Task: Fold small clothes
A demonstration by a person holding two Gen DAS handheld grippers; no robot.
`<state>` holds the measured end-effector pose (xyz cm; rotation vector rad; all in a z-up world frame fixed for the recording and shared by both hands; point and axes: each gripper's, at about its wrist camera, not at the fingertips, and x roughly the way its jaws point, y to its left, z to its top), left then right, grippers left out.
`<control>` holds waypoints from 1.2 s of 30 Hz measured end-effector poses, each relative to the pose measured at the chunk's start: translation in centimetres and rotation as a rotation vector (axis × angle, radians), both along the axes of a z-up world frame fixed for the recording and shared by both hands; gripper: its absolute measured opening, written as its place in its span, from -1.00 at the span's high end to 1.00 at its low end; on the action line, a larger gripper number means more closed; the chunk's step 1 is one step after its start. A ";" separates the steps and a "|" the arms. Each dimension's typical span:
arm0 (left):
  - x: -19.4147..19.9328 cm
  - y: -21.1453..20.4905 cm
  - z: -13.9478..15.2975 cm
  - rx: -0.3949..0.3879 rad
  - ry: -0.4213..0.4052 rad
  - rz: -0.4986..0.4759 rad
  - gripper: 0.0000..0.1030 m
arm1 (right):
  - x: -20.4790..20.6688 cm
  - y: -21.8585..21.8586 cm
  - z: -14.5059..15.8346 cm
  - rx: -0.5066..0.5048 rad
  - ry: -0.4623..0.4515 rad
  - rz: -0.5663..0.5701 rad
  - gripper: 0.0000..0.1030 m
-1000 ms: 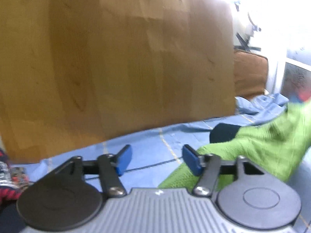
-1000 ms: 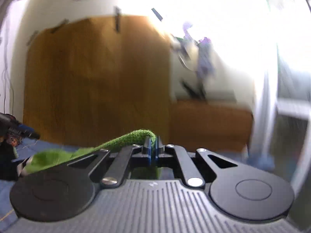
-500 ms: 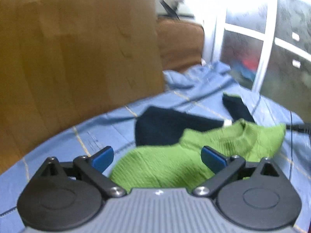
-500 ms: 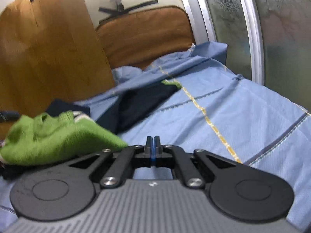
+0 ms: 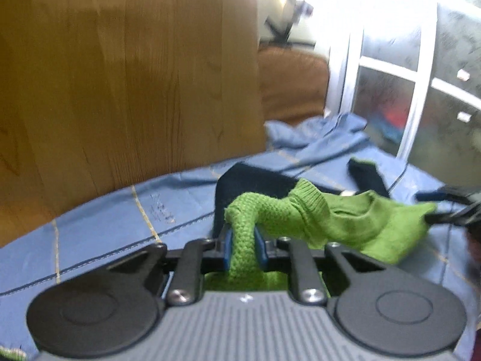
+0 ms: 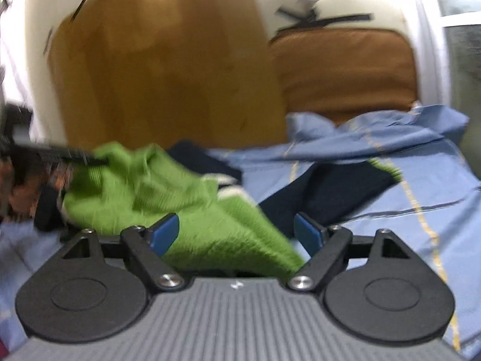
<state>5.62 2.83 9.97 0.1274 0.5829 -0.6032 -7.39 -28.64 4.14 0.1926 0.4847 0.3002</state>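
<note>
Left gripper (image 5: pixel 243 248) closing, clamped on green sweater (image 5: pixel 345 219); right gripper (image 6: pixel 237 234) opening (only right view shows).

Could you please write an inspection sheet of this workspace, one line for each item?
Surface: blue bed sheet with thin stripes, rumpled at the far end.
Job's things: green knit garment on the sheet; dark navy garment beside and partly under it.
Clutter: patterned red cloth at the left edge, blurred.
Grippers: left gripper closing on a fold of the green knit; right gripper opening, pads not pressing the knit.
Cables: nothing seen.
Surroundings: wooden panel, brown cushion, frosted window.
</note>
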 end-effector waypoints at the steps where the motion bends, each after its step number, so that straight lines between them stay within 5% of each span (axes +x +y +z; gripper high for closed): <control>1: -1.0 0.3 0.5 -0.019 -0.016 0.007 0.71 | 0.6 0.4 -0.3 -0.024 0.015 0.027 -0.50; 2: -2.0 0.8 1.1 -0.043 -0.036 0.011 0.71 | 1.0 0.9 -0.6 -0.061 0.026 0.046 0.03; 4: -4.2 1.5 2.3 -0.088 -0.081 0.021 0.71 | 1.3 2.3 -1.0 -0.151 0.041 0.082 0.60; 8: -8.7 1.6 5.3 -0.125 -0.191 0.062 0.72 | -0.1 4.4 1.0 -0.291 -0.131 0.046 0.67; 11: -11.3 1.7 8.4 -0.152 -0.285 0.098 0.72 | -0.9 5.1 5.3 -0.346 -0.308 -0.030 0.69; 18: -17.0 2.9 18.3 -0.303 -0.500 0.242 0.72 | -3.4 5.4 20.0 -0.297 -0.696 -0.100 0.72; 22: -20.7 3.0 23.1 -0.364 -0.654 0.322 0.72 | -5.0 6.1 27.4 -0.300 -0.815 -0.056 0.72; 28: -22.3 2.3 25.9 -0.320 -0.729 0.378 0.72 | -5.1 6.3 31.3 -0.317 -0.782 0.012 0.72; 36: -12.8 2.4 18.4 -0.238 -0.490 0.489 0.72 | 2.7 5.9 23.9 -0.291 -0.529 0.079 0.72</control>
